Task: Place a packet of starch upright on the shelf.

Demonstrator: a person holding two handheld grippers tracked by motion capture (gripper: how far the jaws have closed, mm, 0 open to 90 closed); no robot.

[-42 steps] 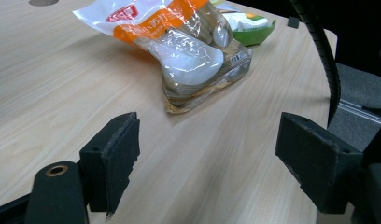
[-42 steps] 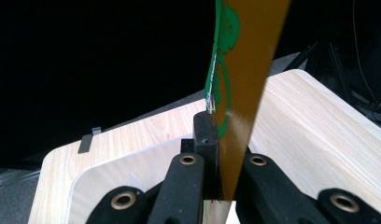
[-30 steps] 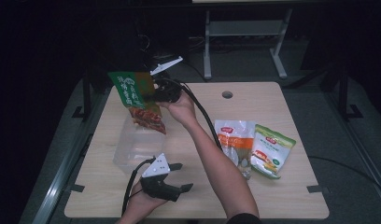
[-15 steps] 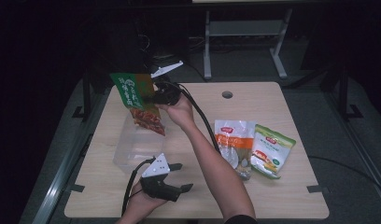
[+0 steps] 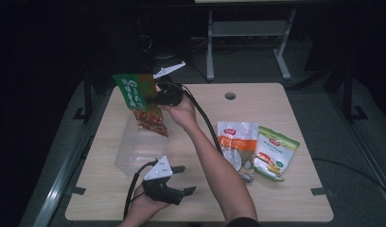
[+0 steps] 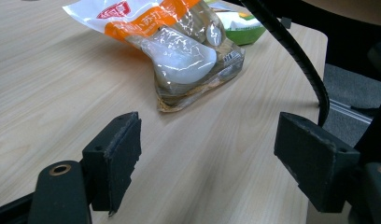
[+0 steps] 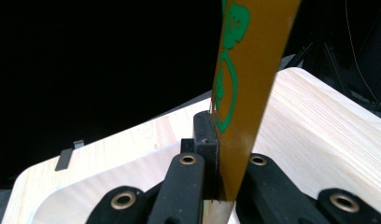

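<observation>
the right gripper (image 5: 159, 97) is clamped on the green snack packet (image 5: 140, 101), its jaws closed flat on the packet's edge; the packet hangs down and to the gripper's left, above the clear container (image 5: 134, 146) on the desk (image 5: 285, 198). the left gripper (image 5: 179, 182) rests low with jaws wide apart and empty, the orange packet (image 6: 179, 46) lying just ahead of it.

Snack packet (image 5: 143, 103) above clear container (image 5: 134, 146), left of two packets (image 5: 255, 149) on table (image 5: 285, 203).
</observation>
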